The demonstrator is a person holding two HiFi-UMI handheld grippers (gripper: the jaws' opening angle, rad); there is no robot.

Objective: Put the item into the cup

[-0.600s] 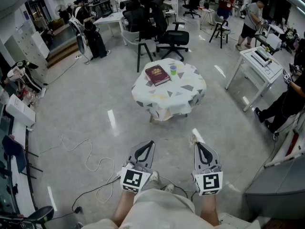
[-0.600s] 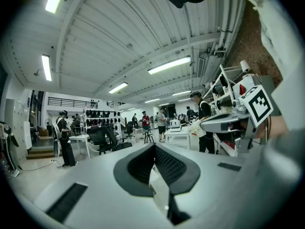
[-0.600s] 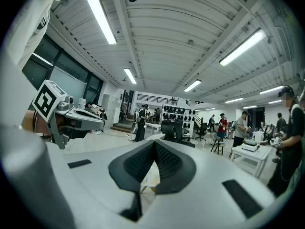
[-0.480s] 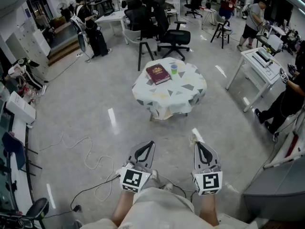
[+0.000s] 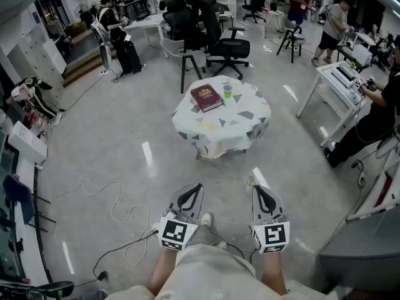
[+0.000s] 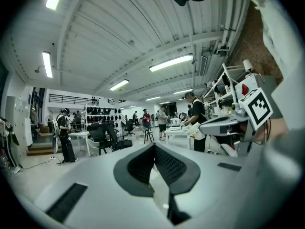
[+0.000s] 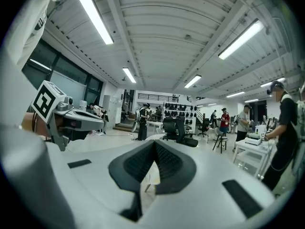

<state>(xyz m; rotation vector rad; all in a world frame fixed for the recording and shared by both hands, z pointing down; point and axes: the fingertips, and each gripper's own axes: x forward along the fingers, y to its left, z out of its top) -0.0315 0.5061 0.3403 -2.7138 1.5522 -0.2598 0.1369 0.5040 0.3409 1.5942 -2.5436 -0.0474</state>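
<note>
Well ahead of both tongs, on the cloth-covered surface (image 5: pixel 245 121), the cup (image 5: pixel 227 90) stands just beside a red book (image 5: pixel 206 97); cover print too small to read. Clenched tip to tip, nothing gripped: left tongs (image 5: pixel 195 188), right tongs (image 5: pixel 257 189).

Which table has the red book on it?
The middle table, the one draped in a white cloth with triangles. The red book lies on it beside a small cup. The white desk on the right has no cloth.
</note>
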